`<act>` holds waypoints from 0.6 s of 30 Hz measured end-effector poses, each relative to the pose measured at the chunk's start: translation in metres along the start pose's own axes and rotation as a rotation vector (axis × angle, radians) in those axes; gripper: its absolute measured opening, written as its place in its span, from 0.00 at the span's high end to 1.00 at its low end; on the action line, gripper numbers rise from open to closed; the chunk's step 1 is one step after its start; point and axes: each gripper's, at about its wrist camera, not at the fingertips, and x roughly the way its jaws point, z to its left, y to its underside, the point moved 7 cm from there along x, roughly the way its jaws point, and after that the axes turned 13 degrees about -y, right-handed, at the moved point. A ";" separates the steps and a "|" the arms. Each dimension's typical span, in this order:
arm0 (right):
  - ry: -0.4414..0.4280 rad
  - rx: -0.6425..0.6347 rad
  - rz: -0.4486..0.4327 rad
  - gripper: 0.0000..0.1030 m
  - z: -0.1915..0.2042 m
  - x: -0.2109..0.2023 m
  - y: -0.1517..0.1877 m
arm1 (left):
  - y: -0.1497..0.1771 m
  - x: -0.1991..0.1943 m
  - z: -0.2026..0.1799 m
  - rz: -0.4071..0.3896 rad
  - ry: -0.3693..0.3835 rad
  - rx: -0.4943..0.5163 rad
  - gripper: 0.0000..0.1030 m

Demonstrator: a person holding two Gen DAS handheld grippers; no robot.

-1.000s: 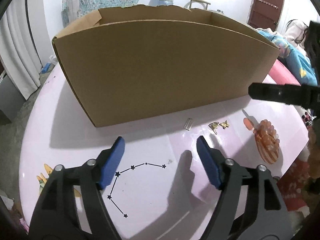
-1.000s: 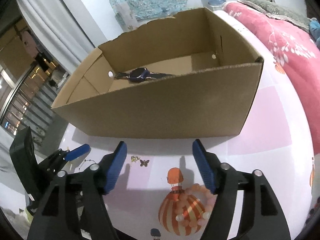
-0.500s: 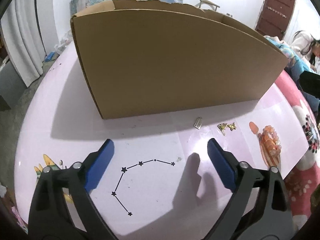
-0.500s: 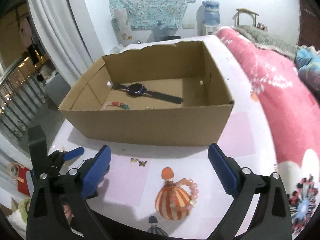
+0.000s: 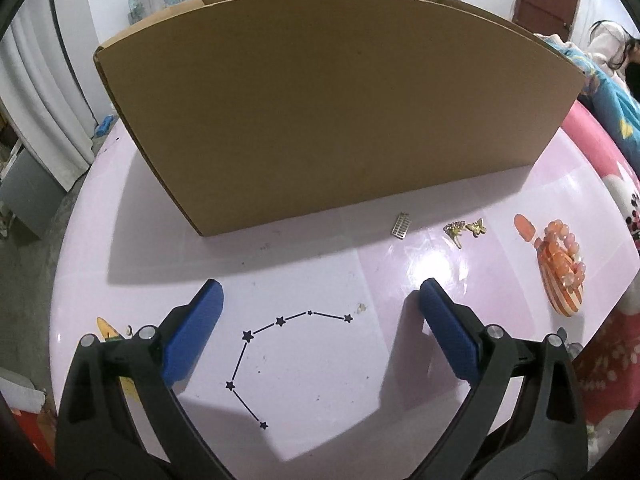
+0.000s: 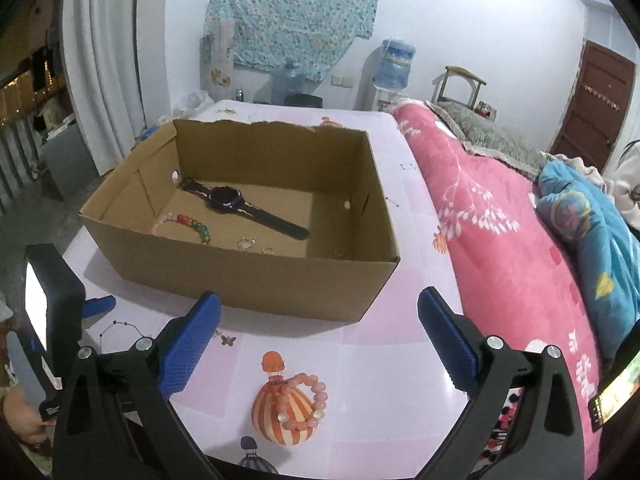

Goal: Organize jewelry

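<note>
Right wrist view: we hold the right gripper (image 6: pixel 319 312) spread and empty above the light, slippery pink bead bracelet (image 6: pixel 306 402), best pinched across its strand.

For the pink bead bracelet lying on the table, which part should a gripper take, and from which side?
Take the pink bead bracelet across one arc of its loop, probably the near one, coming down from above with one finger inside the ring and one outside. It lies flat on the table, so a sideways approach would likely only push it. The right gripper, jaws open and empty, looks nearest.
</note>
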 end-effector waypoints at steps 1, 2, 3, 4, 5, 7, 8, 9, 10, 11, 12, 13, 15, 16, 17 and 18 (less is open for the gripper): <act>-0.001 -0.001 -0.007 0.07 0.001 -0.002 -0.001 | 0.000 -0.001 0.000 0.001 0.001 -0.001 0.08; -0.009 0.000 -0.023 0.07 0.001 -0.005 -0.003 | 0.000 -0.001 0.000 0.000 0.000 0.000 0.08; -0.016 0.002 -0.031 0.07 0.001 -0.007 -0.003 | -0.001 -0.001 -0.001 0.000 0.000 0.001 0.08; -0.030 0.006 -0.038 0.07 0.002 -0.009 -0.003 | -0.003 -0.001 -0.002 0.000 0.000 0.000 0.08; -0.053 0.012 -0.046 0.07 0.002 -0.010 -0.004 | -0.003 -0.001 -0.003 0.001 -0.001 0.000 0.08; -0.090 0.023 -0.059 0.07 0.003 -0.011 -0.005 | -0.003 -0.002 -0.002 -0.001 0.002 0.000 0.08; -0.107 0.035 -0.066 0.07 0.002 -0.012 -0.006 | -0.003 -0.004 -0.005 -0.004 0.009 -0.003 0.08; -0.117 0.045 -0.072 0.07 0.000 -0.012 -0.006 | -0.003 -0.004 -0.002 -0.008 0.024 -0.013 0.08; -0.136 0.059 -0.086 0.07 -0.001 -0.014 -0.007 | -0.002 -0.006 0.003 -0.012 0.036 -0.020 0.08; -0.151 0.068 -0.097 0.07 -0.001 -0.015 -0.008 | -0.001 -0.008 0.006 -0.024 0.069 -0.035 0.08; -0.168 0.078 -0.109 0.07 -0.001 -0.017 -0.007 | -0.003 -0.008 0.006 -0.032 0.088 -0.042 0.08; -0.194 0.091 -0.124 0.07 -0.002 -0.020 -0.006 | -0.002 -0.009 0.009 -0.041 0.111 -0.047 0.08; -0.219 0.102 -0.141 0.07 0.000 -0.023 -0.003 | 0.000 -0.011 0.011 -0.052 0.147 -0.041 0.08; -0.226 0.105 -0.148 0.07 0.001 -0.024 -0.001 | 0.000 -0.012 0.011 -0.055 0.160 -0.036 0.08; -0.232 0.106 -0.150 0.07 0.002 -0.025 0.003 | 0.001 -0.013 0.012 -0.056 0.168 -0.036 0.08; -0.236 0.107 -0.145 0.07 0.003 -0.025 0.007 | 0.001 -0.014 0.013 -0.058 0.180 -0.043 0.08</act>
